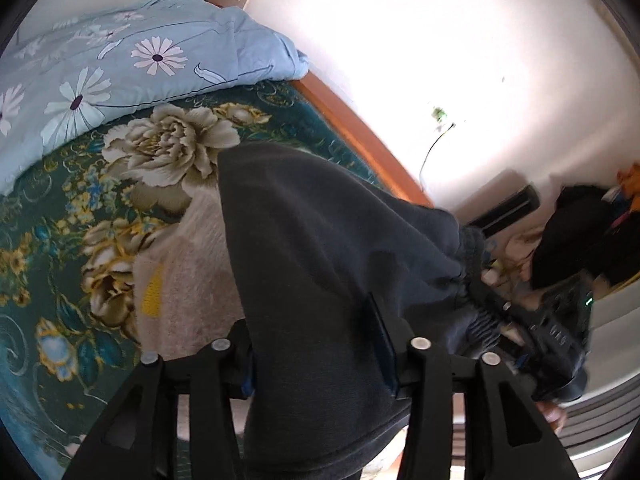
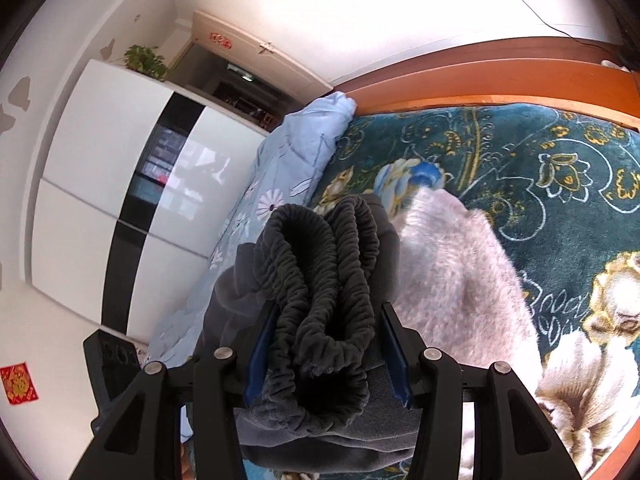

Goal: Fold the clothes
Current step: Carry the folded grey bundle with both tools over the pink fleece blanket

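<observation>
Bed (image 2: 540,168): plush teal blanket, gold flowers.
Duvet (image 1: 120,60): pale blue daisy print.
Sweater (image 2: 452,272): fluffy pinkish, lying on bed.
Trousers (image 1: 320,260): dark grey jersey, lifted above sweater.
Left gripper (image 1: 320,364): pinching trouser cloth.
Right gripper (image 2: 326,352): pinching bunched elastic waistband (image 2: 320,280).

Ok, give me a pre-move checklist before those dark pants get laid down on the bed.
1. Left gripper shut on the dark grey pants: ok.
2. Right gripper clamps the elastic waistband: ok.
3. Waistband layers bunched, not aligned flat: not ok.
4. Landing area free: not ok, a fuzzy pink sweater lies underneath on the green floral blanket.
5. Blue quilt apart from the pants: ok.
6. Pant legs untwisted: cannot tell.
</observation>
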{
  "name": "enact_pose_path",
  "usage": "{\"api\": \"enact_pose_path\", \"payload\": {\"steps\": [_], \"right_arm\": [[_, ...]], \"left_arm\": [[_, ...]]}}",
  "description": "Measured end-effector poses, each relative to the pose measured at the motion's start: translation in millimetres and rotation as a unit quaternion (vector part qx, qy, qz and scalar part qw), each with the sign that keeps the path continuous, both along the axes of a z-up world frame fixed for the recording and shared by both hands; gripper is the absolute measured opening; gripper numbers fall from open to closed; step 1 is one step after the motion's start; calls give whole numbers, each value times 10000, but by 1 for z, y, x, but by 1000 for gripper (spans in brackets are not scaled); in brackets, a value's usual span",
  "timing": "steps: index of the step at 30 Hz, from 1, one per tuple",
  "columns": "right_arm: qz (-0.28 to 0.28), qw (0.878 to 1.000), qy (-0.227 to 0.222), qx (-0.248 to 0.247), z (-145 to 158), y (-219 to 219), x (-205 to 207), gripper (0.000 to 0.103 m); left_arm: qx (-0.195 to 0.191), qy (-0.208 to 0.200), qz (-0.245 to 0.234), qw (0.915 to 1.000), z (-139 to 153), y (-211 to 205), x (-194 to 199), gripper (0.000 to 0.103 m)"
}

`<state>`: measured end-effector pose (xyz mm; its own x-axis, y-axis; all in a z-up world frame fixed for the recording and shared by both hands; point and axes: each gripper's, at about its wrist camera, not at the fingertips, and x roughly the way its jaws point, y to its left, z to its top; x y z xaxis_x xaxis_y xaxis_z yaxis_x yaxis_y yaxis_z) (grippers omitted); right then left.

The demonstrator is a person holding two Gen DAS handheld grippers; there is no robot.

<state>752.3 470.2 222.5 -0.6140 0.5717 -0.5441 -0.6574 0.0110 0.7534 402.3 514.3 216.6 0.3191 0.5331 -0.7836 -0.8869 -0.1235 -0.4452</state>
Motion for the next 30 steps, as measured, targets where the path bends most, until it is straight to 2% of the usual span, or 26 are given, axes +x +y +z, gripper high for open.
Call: {"api": "enact_pose_path", "payload": {"steps": [2,4,8,12,15,18,21,22,25,28,30], "right_arm": [[-61,9999,-59,-92,-9,0,-1,52],[-118,9995,-160,-249,-24,-2,-4,52],[-169,9990,-152,-397,-47,-10,-6,52],[-155,9995,-49,-264,-39,-10,-4,53],[-171,9997,-72,-138,-31,-4,-6,52],[-225,9995,-146,-161,-32,1,-8,52],[-342,9989,-224,-223,-28,1,-1,53],[-381,9987,-249,-243,-27,1,2,53],[-498,9978,-327,-305,-23,2,10,56],[-615,9966,-405,-366,-19,2,17,57],[-693,9957,-456,-407,-16,2,22,57]], "left_arm": [[-182,142,25,9997,-10,2,2,56],[-437,32,153,9989,-23,2,-2,58],[-549,18,209,9983,-35,-1,-11,60],[-134,-34,103,9999,-20,-3,-11,59],[110,220,59,9997,-11,2,-7,60],[-231,726,49,9971,-23,8,-7,63],[-526,776,31,9956,-43,1,-13,70],[-506,572,109,9970,-46,-4,-19,73],[-521,-63,427,9977,-51,-17,-36,75],[-421,-358,769,9955,-46,-34,-53,75],[-390,-417,1031,9930,-44,-46,-65,75]]}}
